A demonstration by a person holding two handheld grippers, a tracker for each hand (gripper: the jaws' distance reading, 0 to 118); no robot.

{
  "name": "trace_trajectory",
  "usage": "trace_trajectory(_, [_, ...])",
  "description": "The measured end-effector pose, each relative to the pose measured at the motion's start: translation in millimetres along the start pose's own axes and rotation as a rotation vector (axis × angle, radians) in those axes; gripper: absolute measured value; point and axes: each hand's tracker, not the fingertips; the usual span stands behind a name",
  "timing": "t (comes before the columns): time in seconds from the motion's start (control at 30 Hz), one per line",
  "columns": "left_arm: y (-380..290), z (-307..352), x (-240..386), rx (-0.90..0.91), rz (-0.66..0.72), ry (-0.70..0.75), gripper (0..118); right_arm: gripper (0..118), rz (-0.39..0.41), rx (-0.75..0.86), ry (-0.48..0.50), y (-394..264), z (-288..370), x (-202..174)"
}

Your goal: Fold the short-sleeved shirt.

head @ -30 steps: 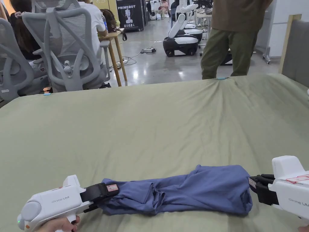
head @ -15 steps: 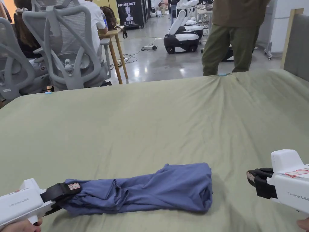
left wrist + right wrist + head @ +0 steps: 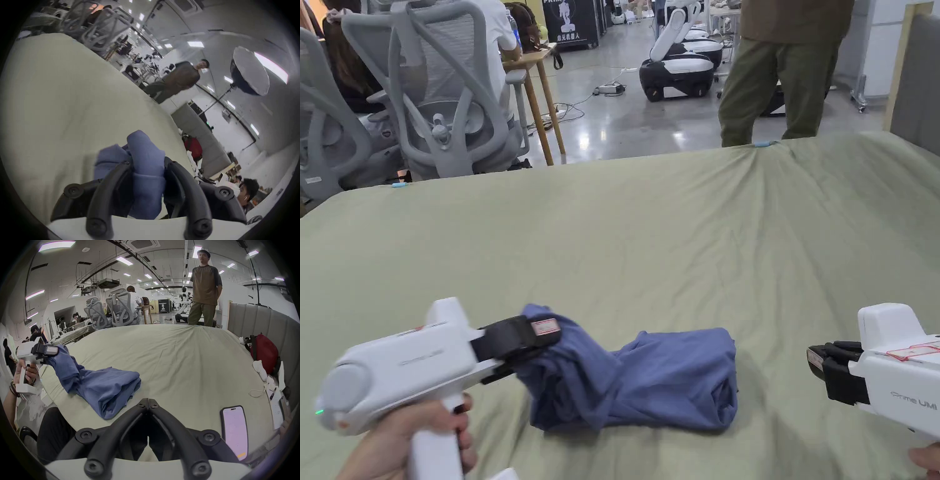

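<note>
- The left gripper (image 3: 540, 344) has its jaws clamped on one end of the blue short-sleeved shirt (image 3: 669, 381), with bunched cloth squeezed between both jaws in the left gripper view (image 3: 146, 172).
- That gripped end is raised off the bed sheet (image 3: 675, 237), and the cloth slopes down from it to the rest of the shirt (image 3: 103, 389).
- The rest of the shirt lies as a folded, rumpled bundle on the sheet, near the bed's front edge and about midway along it.
- The right gripper (image 3: 815, 369) hangs to the right of the bundle, apart from it, near the front right of the bed; its jaws meet at the tips with nothing between them (image 3: 148, 404).
- A hand (image 3: 419, 431) holds the left gripper's white handle at the front left.
- A phone (image 3: 234, 431) lies face up on the sheet near the front right edge.
- A red bag (image 3: 263, 353) rests by the grey headboard (image 3: 259, 316) along the right side.
- Beyond the far edge a person (image 3: 787, 69) stands, and grey office chairs (image 3: 450, 106) are at the far left.
</note>
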Motion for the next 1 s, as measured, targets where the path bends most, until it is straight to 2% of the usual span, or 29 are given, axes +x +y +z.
trace_trajectory(0.13, [-23, -78, 19, -0.073, -0.047, 0.138, 28, 0, -0.014, 0.012, -0.005, -2, 7, 4])
trace_trajectory(0.23, [-34, -122, 17, -0.112, -0.059, 0.163, 28, 0, -0.028, 0.020, -0.007, -5, 13, 9])
trace_trajectory(0.33, [-54, -139, 35, -0.160, -0.144, 0.177, 29, 0, -0.038, 0.022, -0.021, -6, 16, 16])
trace_trajectory(0.47, [-59, -143, 37, -0.172, -0.150, 0.159, 35, 0, -0.053, 0.026, -0.032, -8, 18, 21])
trace_trajectory(0.5, [-55, -142, 33, -0.165, -0.138, 0.155, 48, 0, -0.058, 0.028, -0.035, -9, 17, 22])
trace_trajectory(0.6, [-43, -124, 32, -0.162, -0.048, 0.020, 65, 0, -0.062, 0.028, -0.032, -10, 17, 22])
trace_trajectory(0.67, [-32, -105, 31, -0.126, -0.041, -0.029, 104, 0, -0.058, 0.025, -0.028, -10, 18, 20])
trace_trajectory(0.7, [-26, -93, 30, -0.085, -0.049, -0.052, 118, 0, -0.056, 0.024, -0.027, -10, 18, 19])
trace_trajectory(0.77, [-14, -76, 18, -0.022, -0.057, -0.069, 118, 0, -0.056, 0.023, -0.025, -10, 16, 20])
trace_trajectory(0.8, [-9, -71, 12, -0.029, -0.056, -0.045, 117, 0, -0.056, 0.023, -0.023, -10, 15, 20])
trace_trajectory(0.83, [-5, -67, 3, -0.026, -0.053, -0.030, 110, 0, -0.056, 0.022, -0.023, -10, 15, 19])
trace_trajectory(0.87, [-10, -59, 8, -0.020, -0.054, -0.025, 92, 0, -0.054, 0.021, -0.022, -10, 14, 18])
trace_trajectory(0.9, [-9, -59, 0, -0.021, -0.050, -0.023, 53, 0, -0.052, 0.020, -0.019, -10, 14, 18])
trace_trajectory(0.93, [-8, -61, -6, -0.027, -0.049, 0.007, 18, 0, -0.052, 0.019, -0.017, -10, 13, 17])
trace_trajectory(0.97, [-9, -66, -11, -0.037, -0.052, 0.037, 0, 0, -0.051, 0.018, -0.015, -10, 13, 16])
trace_trajectory(1.0, [-11, -69, -15, -0.038, -0.058, 0.041, 0, 0, -0.049, 0.017, -0.012, -9, 12, 16])
